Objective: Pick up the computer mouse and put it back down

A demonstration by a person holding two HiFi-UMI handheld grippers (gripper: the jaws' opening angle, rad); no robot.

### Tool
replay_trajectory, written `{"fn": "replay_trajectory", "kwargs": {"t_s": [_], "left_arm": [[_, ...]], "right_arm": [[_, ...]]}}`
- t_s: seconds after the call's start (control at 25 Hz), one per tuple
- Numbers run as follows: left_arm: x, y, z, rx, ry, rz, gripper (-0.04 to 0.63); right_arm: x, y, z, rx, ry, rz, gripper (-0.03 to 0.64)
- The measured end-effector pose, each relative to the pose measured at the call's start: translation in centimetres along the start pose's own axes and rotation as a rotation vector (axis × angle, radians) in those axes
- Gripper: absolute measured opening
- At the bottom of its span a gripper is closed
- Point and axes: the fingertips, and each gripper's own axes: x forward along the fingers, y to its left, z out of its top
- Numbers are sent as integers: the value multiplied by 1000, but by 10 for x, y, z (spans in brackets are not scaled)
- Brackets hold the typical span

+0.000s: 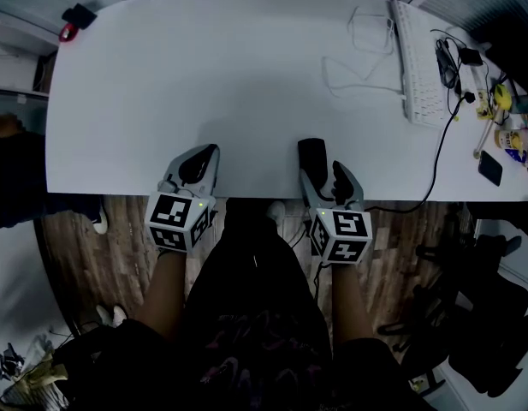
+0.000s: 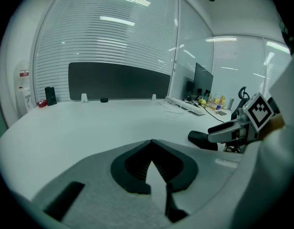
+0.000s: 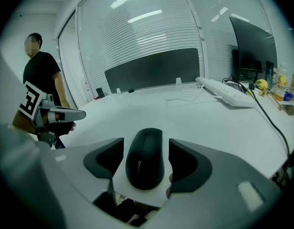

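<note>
Left claw [image 1: 198, 168] sits at the near edge of the plain white desk [image 1: 204, 75]. Its dark pads [image 2: 130, 168] meet at the tips with nothing between them. We read it as parked: this is a one-claw job, and keeping it closed and off to the side leaves the lane free.

Moving right, the black matte computer mouse [image 3: 145, 157] lies flat on the desk, close to the near edge and well apart from the left claw. Right claw [image 3: 146, 144] straddles it, spread wide. White desk shows on both sides of the shell, so neither pad is touching it. The mouse's long axis runs along the claw, so closing would land the pads on its two flanks, which is the sensible place to grip it.

We can't tell from this alone whether this is just before the pick or just after the set-down. Either way the mouse is down and loose.

If a grip comes next, the shell is smooth and rounded, so we'd close low on the sides or it may squirt out. The desk edge is close behind it.

Far right, a white slim keyboard [image 1: 420, 67] and a looped white cable [image 1: 358, 67] lie well apart from the mouse and don't interfere.
</note>
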Motion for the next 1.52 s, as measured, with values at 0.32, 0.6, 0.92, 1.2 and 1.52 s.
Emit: {"fn": "replay_trajectory", "kwargs": {"t_s": [0.32, 0.6, 0.92, 1.2, 1.52], "left_arm": [[9, 4, -7, -12, 15, -3, 2], [13, 7, -12, -25, 28, -1, 2], [17, 10, -14, -34, 34, 2, 2], [19, 11, -12, -36, 33, 6, 2], [19, 15, -11, -41, 33, 12, 2]], "right_arm": [[16, -2, -3, -23, 30, 14, 346], [25, 0, -7, -43, 58, 25, 364], [32, 2, -6, -63, 84, 39, 362], [36, 1, -11, -64, 143, 40, 341], [39, 3, -10, -75, 162, 33, 319]]}}
